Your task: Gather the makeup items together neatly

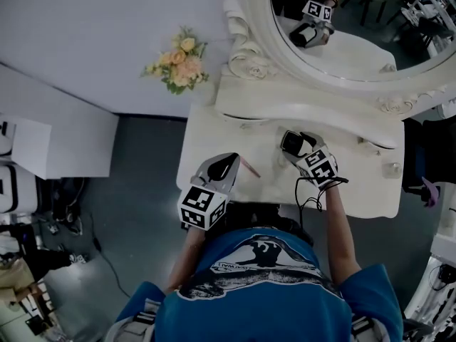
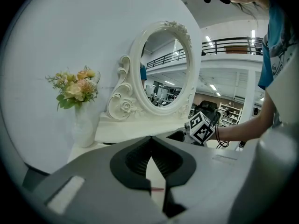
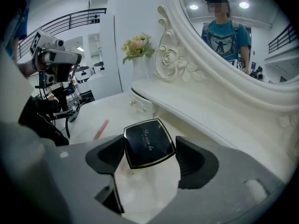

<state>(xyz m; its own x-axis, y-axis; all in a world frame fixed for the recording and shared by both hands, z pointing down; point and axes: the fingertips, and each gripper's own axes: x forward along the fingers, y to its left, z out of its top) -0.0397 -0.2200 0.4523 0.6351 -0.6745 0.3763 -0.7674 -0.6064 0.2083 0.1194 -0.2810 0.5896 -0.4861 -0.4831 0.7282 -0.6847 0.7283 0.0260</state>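
Note:
A black square compact (image 3: 148, 143) with gold trim sits tilted between my right gripper's (image 3: 149, 146) pads, which are shut on its edges. In the head view that gripper (image 1: 293, 143) holds the compact (image 1: 288, 142) over the middle of the white dressing table (image 1: 370, 191), close to the mirror base. A pink pencil (image 1: 251, 169) lies flat on the tabletop between the two grippers, and it also shows in the right gripper view as the pencil (image 3: 101, 129). My left gripper (image 1: 229, 164) hovers at the table's left front, just left of the pencil. Its tips (image 2: 150, 139) meet with nothing seen between them.
An oval mirror (image 1: 342, 27) in an ornate white frame stands at the back of the table. A vase of yellow and peach flowers (image 1: 179, 64) stands at the left rear corner. A small pale item (image 1: 390, 168) sits near the right edge. A cable hangs off the front edge.

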